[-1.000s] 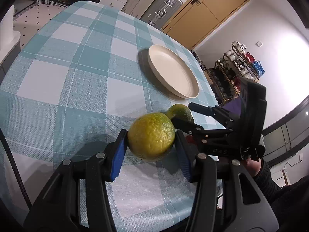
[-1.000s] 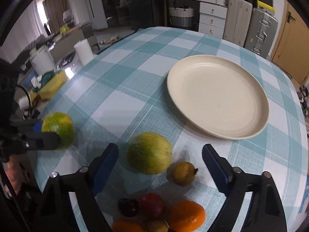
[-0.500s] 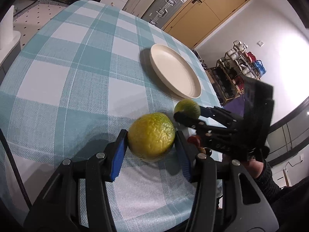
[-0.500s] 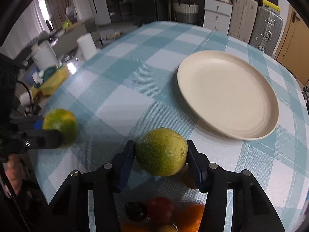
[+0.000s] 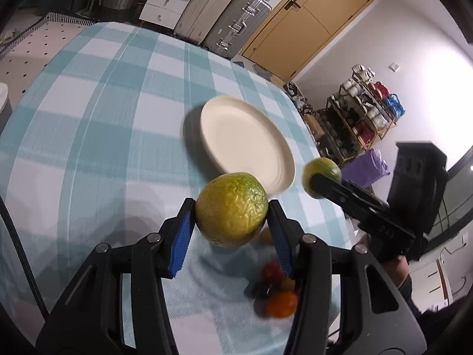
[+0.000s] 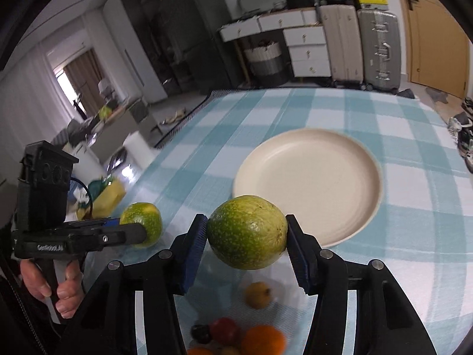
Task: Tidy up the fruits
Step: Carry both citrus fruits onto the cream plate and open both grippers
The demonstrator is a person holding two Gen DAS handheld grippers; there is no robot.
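My left gripper [image 5: 232,210] is shut on a green-yellow orange [image 5: 231,208] and holds it above the table, near the rim of the cream plate [image 5: 245,139]. It also shows in the right wrist view [image 6: 142,230], at the left. My right gripper [image 6: 246,232] is shut on a speckled green fruit [image 6: 246,232], lifted above the cloth just short of the plate [image 6: 310,177]. That fruit also shows in the left wrist view [image 5: 320,174], beside the plate. Several small fruits [image 6: 236,331] lie on the cloth below.
The table has a teal-and-white checked cloth [image 6: 325,109]. A small yellow fruit [image 6: 257,294] lies apart from the pile. Suitcases [image 6: 378,50] and white drawers stand beyond the far edge. A shelf rack [image 5: 363,109] stands to the right.
My right gripper closed on the speckled green fruit and lifted it off the cloth. Both grippers rose and moved toward the plate with their fruits.
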